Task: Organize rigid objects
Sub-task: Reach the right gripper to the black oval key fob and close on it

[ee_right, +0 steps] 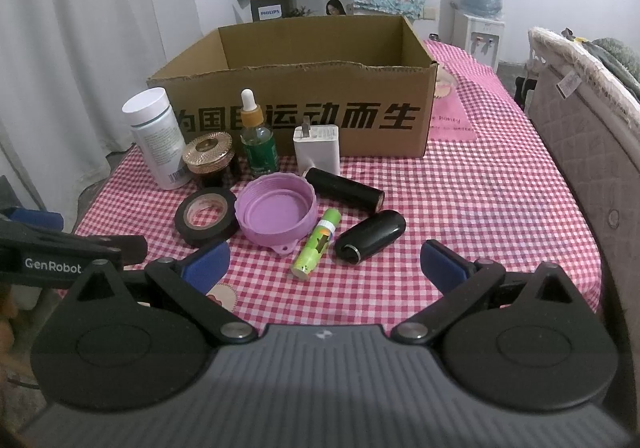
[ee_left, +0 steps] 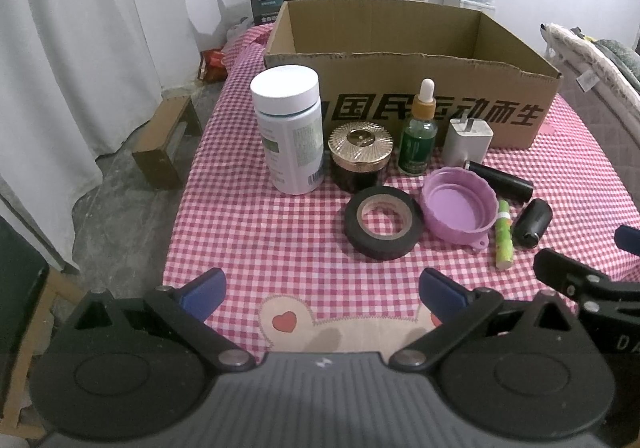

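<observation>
Nearest the cameras, the left gripper [ee_left: 322,294] and the right gripper [ee_right: 324,262] both hover low over the near edge of the desk [ee_right: 500,208], each with its fingers spread wide apart and nothing between them. Just beyond lie the loose things: a roll of black tape [ee_left: 383,223], a purple lid [ee_left: 458,208] touching it on the right, a green tube [ee_right: 316,244] and two black cylinders [ee_right: 370,235] lying on their sides. Farther back stand a white bottle [ee_left: 289,130], a gold-lidded jar [ee_left: 359,154], a green dropper bottle [ee_left: 419,132] and a white charger [ee_left: 468,142], close against the cardboard box [ee_left: 400,96], which looks empty as far as its inside shows. Nothing seems packed yet. The things crowd each other, so a wide-open gripper reaching for one could knock its neighbour. The lying cylinders and tube would likely roll toward the right edge if nudged, and the tall dropper bottle may tip.
</observation>
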`<state>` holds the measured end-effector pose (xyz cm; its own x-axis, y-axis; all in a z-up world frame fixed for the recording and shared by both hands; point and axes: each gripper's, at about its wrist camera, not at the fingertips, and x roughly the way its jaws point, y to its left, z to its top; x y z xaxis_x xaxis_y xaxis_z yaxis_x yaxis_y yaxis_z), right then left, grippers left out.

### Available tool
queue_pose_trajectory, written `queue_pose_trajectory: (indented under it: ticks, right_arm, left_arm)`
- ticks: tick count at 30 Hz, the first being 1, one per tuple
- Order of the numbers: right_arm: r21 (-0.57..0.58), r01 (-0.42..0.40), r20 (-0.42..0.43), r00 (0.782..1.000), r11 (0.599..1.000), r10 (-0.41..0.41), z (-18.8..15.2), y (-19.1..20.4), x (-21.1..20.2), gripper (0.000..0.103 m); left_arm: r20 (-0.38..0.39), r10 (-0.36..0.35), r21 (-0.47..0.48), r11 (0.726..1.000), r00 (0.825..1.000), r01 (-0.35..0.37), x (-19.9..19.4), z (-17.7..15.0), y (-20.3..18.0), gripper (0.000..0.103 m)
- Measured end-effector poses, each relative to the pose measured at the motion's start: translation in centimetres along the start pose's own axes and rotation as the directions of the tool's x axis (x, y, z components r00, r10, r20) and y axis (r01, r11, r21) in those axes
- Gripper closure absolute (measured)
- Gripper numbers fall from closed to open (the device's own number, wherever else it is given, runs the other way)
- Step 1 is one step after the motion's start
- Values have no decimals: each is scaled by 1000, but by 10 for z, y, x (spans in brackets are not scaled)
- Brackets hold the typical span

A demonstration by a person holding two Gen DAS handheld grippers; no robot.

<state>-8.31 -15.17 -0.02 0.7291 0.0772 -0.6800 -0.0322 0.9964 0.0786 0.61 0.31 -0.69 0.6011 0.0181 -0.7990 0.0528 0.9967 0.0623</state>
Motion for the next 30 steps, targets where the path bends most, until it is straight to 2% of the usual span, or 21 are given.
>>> queue_pose_trajectory:
  ticks: [9, 13, 17, 19, 23, 25, 30]
  right_arm:
    - [45, -8, 4, 1000, 999, 8, -1, -17, 2, 1]
    - [104, -26, 18, 1000, 994, 24, 3, -39, 2, 1]
    - [192, -58, 18, 998, 980, 56, 9, -63, 6, 1]
    - [237, -74, 4, 997, 969, 76, 12, -74, 11, 1]
    - [303, -105, -28, 993, 947, 119, 19, -88, 27, 5]
    - [317, -106, -50, 991, 943, 128, 22, -92, 37, 11]
    - [354, -111, -140, 976, 929, 170, 29, -100, 67, 38]
  left_arm:
    - [52, -37, 76, 997, 998, 33, 1, 2, -9, 0]
    - [89, -116, 114, 988, 989, 106, 1, 5, -13, 0]
    - [119, -203, 146, 972, 972, 186, 4, 10, -17, 1]
    - [121, -248, 191, 956, 961, 223, 5, 13, -24, 6]
    - [104, -314, 292, 917, 944, 272, 5, 16, -45, 10]
    - [83, -356, 331, 891, 931, 311, 7, 18, -56, 24]
    - [31, -427, 407, 831, 904, 379, 15, 22, -83, 42]
